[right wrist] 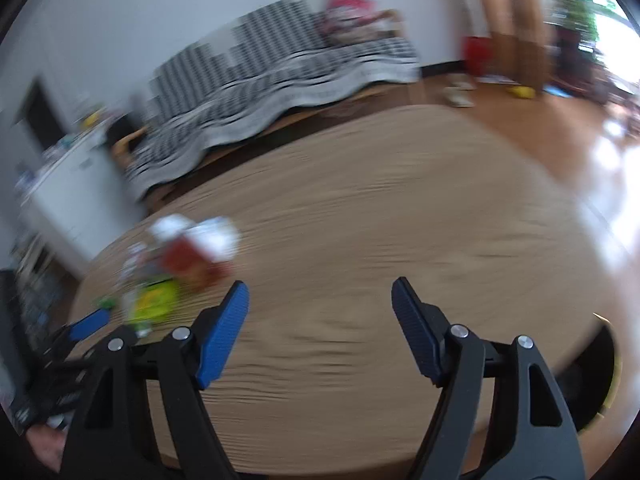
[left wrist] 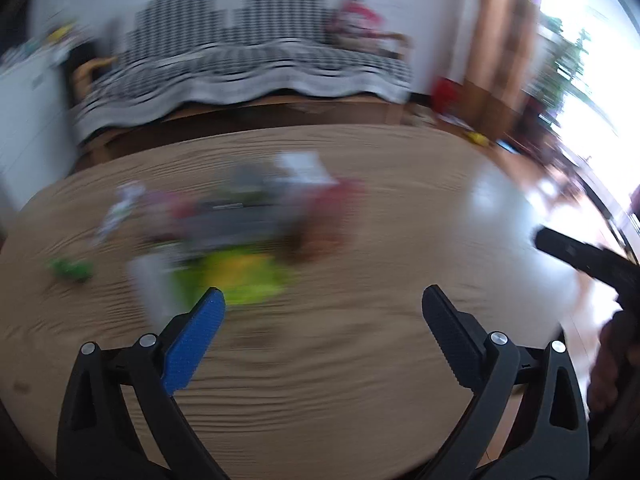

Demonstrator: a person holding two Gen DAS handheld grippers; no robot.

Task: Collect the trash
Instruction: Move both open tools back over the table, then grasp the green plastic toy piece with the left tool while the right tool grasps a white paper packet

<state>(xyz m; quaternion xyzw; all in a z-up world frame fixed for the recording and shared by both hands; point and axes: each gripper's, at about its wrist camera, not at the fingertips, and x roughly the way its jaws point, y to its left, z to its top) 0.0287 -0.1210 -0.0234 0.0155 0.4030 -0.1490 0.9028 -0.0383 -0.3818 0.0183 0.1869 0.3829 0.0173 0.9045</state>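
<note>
- Both views are smeared by motion blur; fine detail is lost
- A round, light wooden table [left wrist: 360, 360] with wavy grain fills the lower half of each view; bright glare lies across its right side
- Beyond the table stands a sofa [left wrist: 256, 60] draped in a black-and-white checked cover with a pale wavy hem; a red and white bundle [left wrist: 356, 16], too blurred to name, sits at its right end
- A white wall rises behind the sofa; a white cabinet [left wrist: 28, 120] stands to the left; brown curtains [left wrist: 504, 32] and a bright window with green plants are to the right; a red object [left wrist: 446, 94] sits on the wooden floor by the curtains
- The trash pile [left wrist: 240, 224] lies on the left half of the table, ahead of the left gripper and well left of the right one; it is a jumble of blurred wrappers; a yellow-green packet [left wrist: 248, 280] is nearest, a reddish-brown packet [right wrist: 192, 260] and white paper [left wrist: 304, 168] lie behind it, and a small green scrap [left wrist: 70, 269] sits apart on the left
- The left gripper [left wrist: 323, 300] hovers over the table with its fingers spread wide, holding nothing; its left tip sits in front of the yellow-green packet
- The right gripper [right wrist: 320, 292] likewise has its fingers wide apart and empty, over bare wood
</note>
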